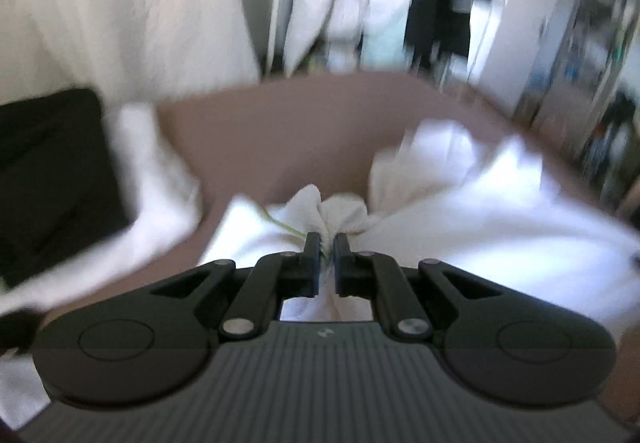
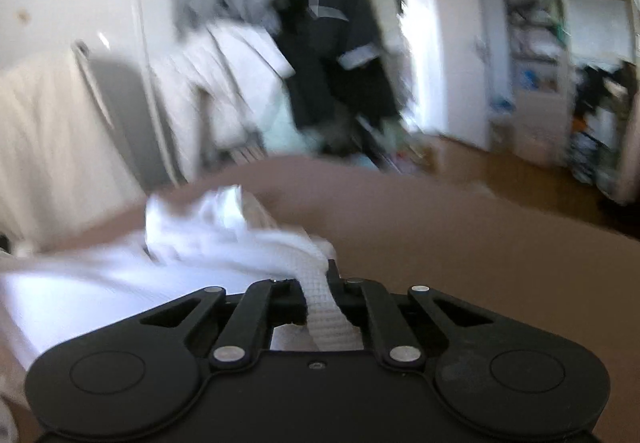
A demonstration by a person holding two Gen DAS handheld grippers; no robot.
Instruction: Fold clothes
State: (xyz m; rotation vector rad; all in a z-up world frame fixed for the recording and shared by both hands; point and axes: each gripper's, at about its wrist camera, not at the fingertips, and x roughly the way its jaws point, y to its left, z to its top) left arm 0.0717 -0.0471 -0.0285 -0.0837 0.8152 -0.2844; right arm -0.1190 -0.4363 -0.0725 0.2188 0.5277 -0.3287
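While both my tools pinch bunched edges of the white waffle-weave cloth, left tool and right tool, it sags limp ahead over the brown table; corners grip best.

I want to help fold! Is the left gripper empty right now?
No, the left gripper is pinching a bunched-up bit of the white cloth.
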